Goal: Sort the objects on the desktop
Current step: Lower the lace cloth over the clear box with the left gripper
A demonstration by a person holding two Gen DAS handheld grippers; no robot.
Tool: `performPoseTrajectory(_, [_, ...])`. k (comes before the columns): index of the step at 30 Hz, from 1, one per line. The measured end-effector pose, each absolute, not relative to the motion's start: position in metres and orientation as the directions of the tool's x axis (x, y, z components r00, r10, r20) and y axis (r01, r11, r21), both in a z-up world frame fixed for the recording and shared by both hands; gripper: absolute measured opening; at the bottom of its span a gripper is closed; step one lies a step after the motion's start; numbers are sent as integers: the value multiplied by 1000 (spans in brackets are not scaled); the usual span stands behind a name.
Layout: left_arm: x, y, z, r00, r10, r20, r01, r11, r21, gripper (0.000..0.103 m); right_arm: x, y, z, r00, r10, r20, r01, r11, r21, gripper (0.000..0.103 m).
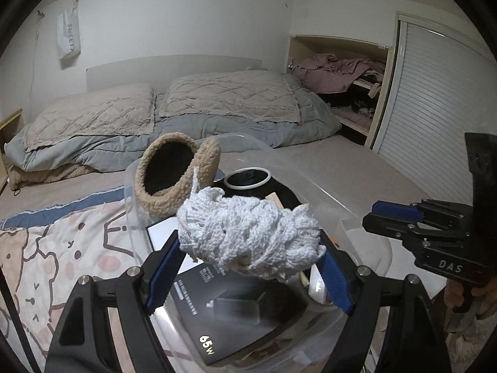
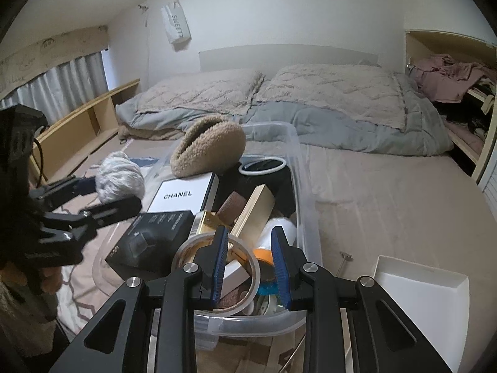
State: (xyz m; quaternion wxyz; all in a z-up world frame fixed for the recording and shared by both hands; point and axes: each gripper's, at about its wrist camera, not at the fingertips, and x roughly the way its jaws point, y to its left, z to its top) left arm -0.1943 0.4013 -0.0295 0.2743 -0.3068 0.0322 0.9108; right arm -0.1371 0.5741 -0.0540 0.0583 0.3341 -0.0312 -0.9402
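My left gripper (image 1: 248, 267) is shut on a white knitted bundle (image 1: 248, 233) and holds it above the left side of a clear plastic bin (image 2: 306, 217). The bundle (image 2: 119, 180) and left gripper (image 2: 115, 194) also show in the right wrist view. The bin holds a tan fleecy pouch (image 2: 208, 149), a white Chanel box (image 2: 180, 195), a black 65W box (image 1: 236, 314), a tape roll (image 2: 217, 273), a wooden block (image 2: 254, 211) and a black item with a white ring (image 2: 262, 166). My right gripper (image 2: 248, 267) is open and empty above the bin's near end; it also shows in the left wrist view (image 1: 394, 214).
The bin sits on a bed (image 2: 388, 192) with pillows (image 2: 335, 93) and a grey duvet behind. A white tray (image 2: 425, 292) lies on the bed to the right of the bin. A cartoon-print blanket (image 1: 46, 264) lies left. A wooden shelf (image 2: 84, 124) runs along the left wall.
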Motion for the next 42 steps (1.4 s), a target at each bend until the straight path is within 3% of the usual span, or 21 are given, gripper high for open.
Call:
performPoseTrajectory(23, [-289, 422, 6, -597, 445, -667, -411, -884, -222, 81, -130, 594, -35, -808, -137, -573, 49, -985, 166, 29])
performPoseTrajectory(35, [-330, 512, -20, -534, 368, -761, -492, -868, -75, 81, -132, 612, -38, -806, -150, -572, 31, -977, 212, 29])
performPoseTrajectory(42, [-367, 538, -26, -499, 369, -784, -459, -880, -122, 81, -122, 634, -25, -838, -117, -532, -15, -971, 238, 29])
